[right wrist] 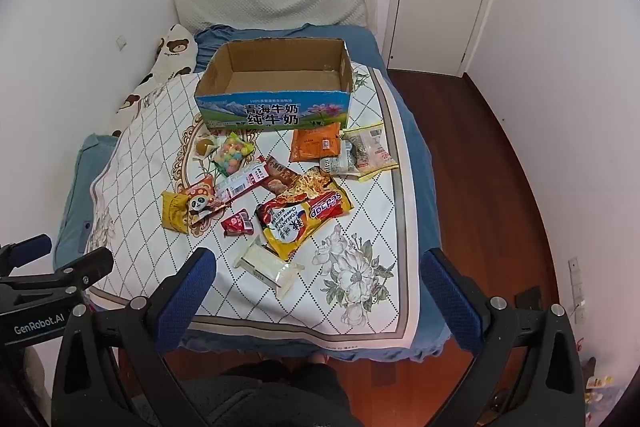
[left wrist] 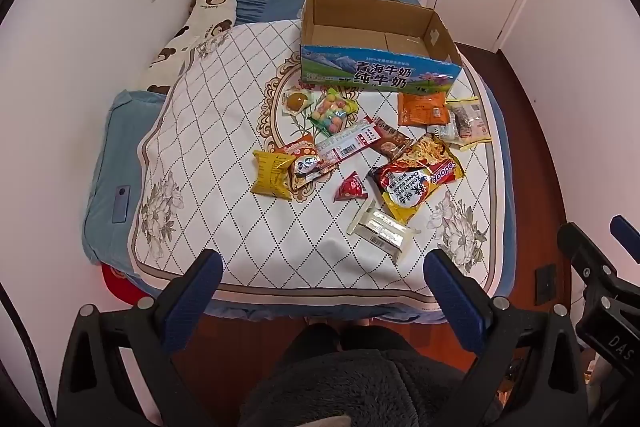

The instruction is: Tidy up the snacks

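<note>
Seddap noodle packet (right wrist: 304, 223) before 青海牛奶 carton (right wrist: 276, 115)

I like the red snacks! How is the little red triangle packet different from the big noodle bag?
The red triangle packet is much smaller than the noodle bag. The packet is nearly all red; the noodle bag mixes red and yellow with a noodle picture. The packet lies alone; the noodle bag overlaps a brown packet. Both lie on the bed cover, outside the cardboard box.

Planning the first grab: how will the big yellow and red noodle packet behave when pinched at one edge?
The noodle packet is probably light for its size. Its glossy, crinkled film looks slippery, so an edge pinch may slide. It would likely hang tilted rather than flop, since a noodle block usually stiffens it, and a hard squeeze could crack that.
</note>
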